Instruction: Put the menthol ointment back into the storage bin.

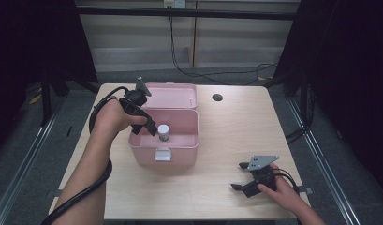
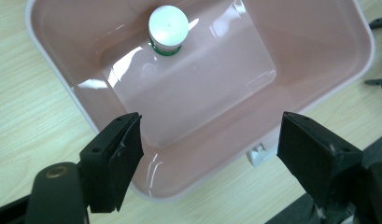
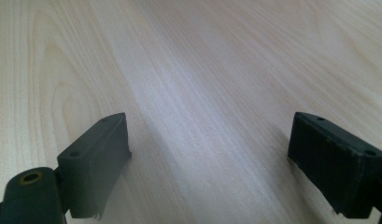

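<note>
A pink box [image 1: 180, 157] stands open in the middle of the table, its lid [image 1: 173, 95] laid back behind it. Inside, a small bottle with a white cap [image 1: 164, 132] stands upright near the left wall. My left gripper [image 1: 149, 129] hangs over the box's left side, pointing down, open, with nothing between its fingers. In the left gripper view the bottle [image 2: 168, 29] stands beyond the open left gripper [image 2: 209, 123], apart from both, on the box floor [image 2: 193, 93]. My right gripper [image 1: 239, 176] rests open on the table at the front right; the right gripper view has the right gripper [image 3: 209, 126] over bare wood.
The light wooden table [image 1: 226, 126] has a dark round hole [image 1: 217, 97] behind the box on the right. A white latch [image 1: 163, 154] sits on the box's front wall. Black cables run across the floor behind the table. Dark curtains close off both sides.
</note>
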A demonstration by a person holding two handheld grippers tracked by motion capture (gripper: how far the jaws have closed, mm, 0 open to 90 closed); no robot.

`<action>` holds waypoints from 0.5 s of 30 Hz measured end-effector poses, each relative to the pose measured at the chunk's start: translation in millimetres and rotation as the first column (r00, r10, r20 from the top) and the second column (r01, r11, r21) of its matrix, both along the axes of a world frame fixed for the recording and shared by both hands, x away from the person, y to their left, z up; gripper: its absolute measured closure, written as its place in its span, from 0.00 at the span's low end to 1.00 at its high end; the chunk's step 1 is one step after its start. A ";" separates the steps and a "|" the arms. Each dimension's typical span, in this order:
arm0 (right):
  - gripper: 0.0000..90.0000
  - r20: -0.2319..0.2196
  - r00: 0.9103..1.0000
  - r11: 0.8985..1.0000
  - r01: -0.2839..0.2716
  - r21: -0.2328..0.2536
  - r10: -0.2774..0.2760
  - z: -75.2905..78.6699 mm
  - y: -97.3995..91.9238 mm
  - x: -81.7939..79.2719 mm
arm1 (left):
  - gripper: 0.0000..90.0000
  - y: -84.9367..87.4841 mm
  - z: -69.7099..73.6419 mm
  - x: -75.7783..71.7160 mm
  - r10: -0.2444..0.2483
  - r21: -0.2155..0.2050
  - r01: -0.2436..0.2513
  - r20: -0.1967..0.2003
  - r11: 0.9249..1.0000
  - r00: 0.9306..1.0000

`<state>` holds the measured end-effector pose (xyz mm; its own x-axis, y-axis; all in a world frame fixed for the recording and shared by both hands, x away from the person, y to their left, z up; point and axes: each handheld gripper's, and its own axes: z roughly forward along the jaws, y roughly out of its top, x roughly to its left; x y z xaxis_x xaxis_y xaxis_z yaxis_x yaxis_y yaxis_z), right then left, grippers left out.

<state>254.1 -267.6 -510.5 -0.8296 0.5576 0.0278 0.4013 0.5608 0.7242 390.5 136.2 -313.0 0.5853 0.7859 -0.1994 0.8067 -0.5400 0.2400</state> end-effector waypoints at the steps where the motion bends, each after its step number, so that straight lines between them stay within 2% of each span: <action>1: 0.13 0.000 1.000 1.000 0.000 0.000 0.000 0.0 0.0 0.0 | 0.24 0.5 2.2 -2.9 -0.008 0.005 0.008 -0.005 1.000 1.000; 7: 0.14 0.000 1.000 1.000 0.000 0.000 0.000 0.0 0.0 0.0 | 0.24 5.2 6.6 -10.3 -0.023 0.016 0.023 -0.012 1.000 1.000; 15: 0.13 0.000 1.000 1.000 0.000 0.000 0.000 0.0 0.0 0.0 | 0.24 15.3 5.1 -19.9 -0.032 0.011 0.032 -0.002 0.999 0.999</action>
<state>254.1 -267.6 -510.5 -0.8294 0.5579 0.0280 0.4015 0.5606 0.7243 370.6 151.5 -307.8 0.6101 0.7686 -0.1923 0.7893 -0.5683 0.2326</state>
